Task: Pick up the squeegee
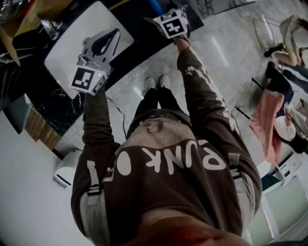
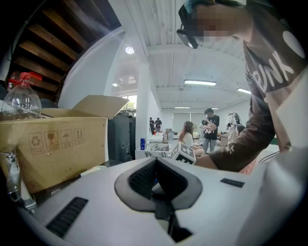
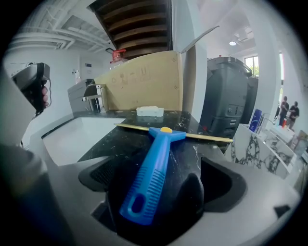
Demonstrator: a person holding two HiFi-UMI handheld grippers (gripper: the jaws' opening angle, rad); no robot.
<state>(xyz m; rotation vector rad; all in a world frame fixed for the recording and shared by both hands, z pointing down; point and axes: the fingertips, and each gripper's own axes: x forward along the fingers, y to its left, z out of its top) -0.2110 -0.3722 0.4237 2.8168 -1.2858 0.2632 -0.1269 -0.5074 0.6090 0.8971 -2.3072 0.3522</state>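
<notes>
The blue squeegee (image 3: 154, 168) lies flat on the black marble counter (image 3: 120, 141), its yellow blade strip (image 3: 211, 137) at the far end and its ribbed handle pointing toward me. My right gripper (image 3: 159, 177) is open, its jaws wide on either side of the handle, the pads clear of it. In the head view the right gripper (image 1: 172, 23) is at the top, with a sliver of the blue squeegee (image 1: 155, 6) beyond it. My left gripper (image 2: 156, 159) is shut and empty, held over the white sink (image 1: 72, 53); it also shows as the left gripper (image 1: 115, 32) in the head view.
A cardboard box (image 3: 144, 84) stands at the back of the counter with a spray bottle (image 2: 21, 98) behind it and a small white block (image 3: 149, 111) in front. A faucet (image 3: 94, 96) stands by the sink (image 3: 82, 137). A dark bin (image 3: 228, 101) stands right. People stand far off.
</notes>
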